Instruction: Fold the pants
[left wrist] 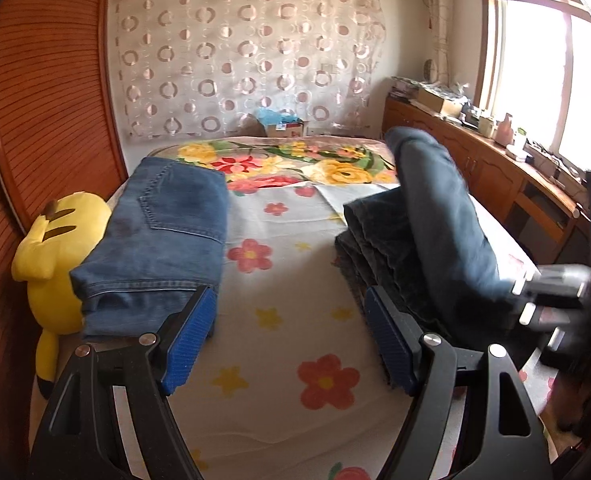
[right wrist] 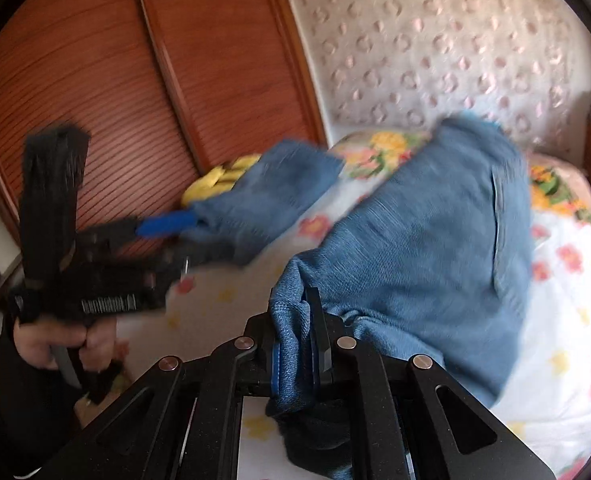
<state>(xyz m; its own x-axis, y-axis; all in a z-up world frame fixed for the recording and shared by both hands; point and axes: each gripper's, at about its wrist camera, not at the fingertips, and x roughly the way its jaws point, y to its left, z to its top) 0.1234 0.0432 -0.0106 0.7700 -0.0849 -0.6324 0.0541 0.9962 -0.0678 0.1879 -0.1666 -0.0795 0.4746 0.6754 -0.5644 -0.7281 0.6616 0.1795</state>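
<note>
A folded pair of blue jeans lies on the left of the bed; it also shows in the right wrist view. My left gripper is open and empty, its blue pads just in front of that folded pair. In the right wrist view the left gripper sits at the folded pair's near edge. My right gripper is shut on the edge of a second pair of blue jeans and holds it lifted and draped. That pair shows in the left wrist view above a dark jeans pile.
The bed has a white floral sheet and a flowered blanket at the far end. A yellow plush toy lies against the wooden wardrobe on the left. A cluttered wooden cabinet runs under the window on the right.
</note>
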